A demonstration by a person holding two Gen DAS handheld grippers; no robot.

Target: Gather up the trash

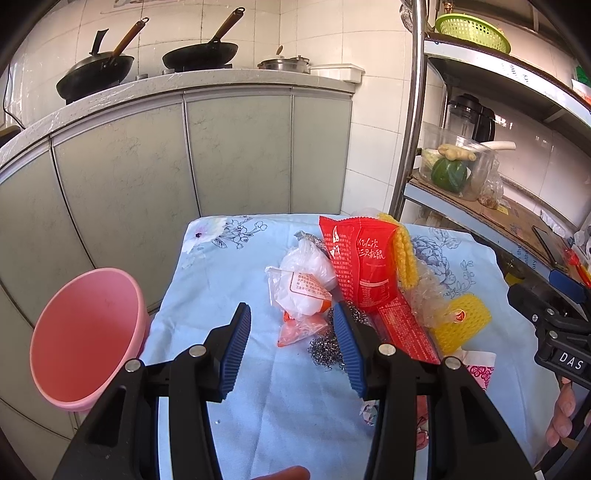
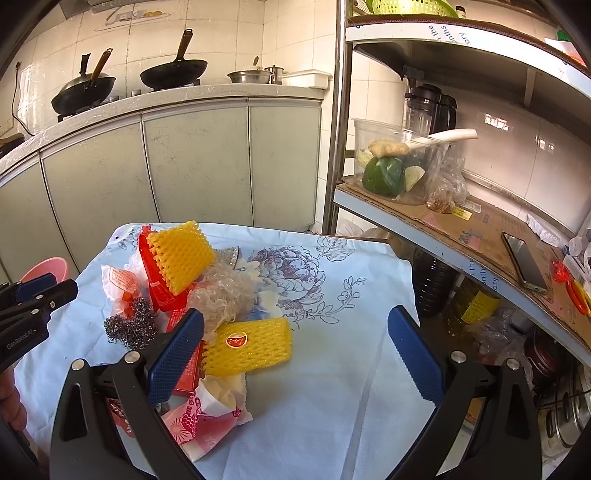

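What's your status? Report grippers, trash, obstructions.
Left gripper open, empty; right gripper open, empty. Trash pile uncollected on table. Pink bin clear.

White-tiled wall (image 1: pixel 280 29), grey-green cabinets (image 1: pixel 236 155) under a counter (image 1: pixel 207 79), metal shelving (image 2: pixel 461 221) beside

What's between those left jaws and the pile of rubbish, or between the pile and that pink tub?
Nothing visible. The left gripper hangs open just short of the steel wool and white plastic bag; only bare cloth separates the pile from the pink bin at the table's edge.
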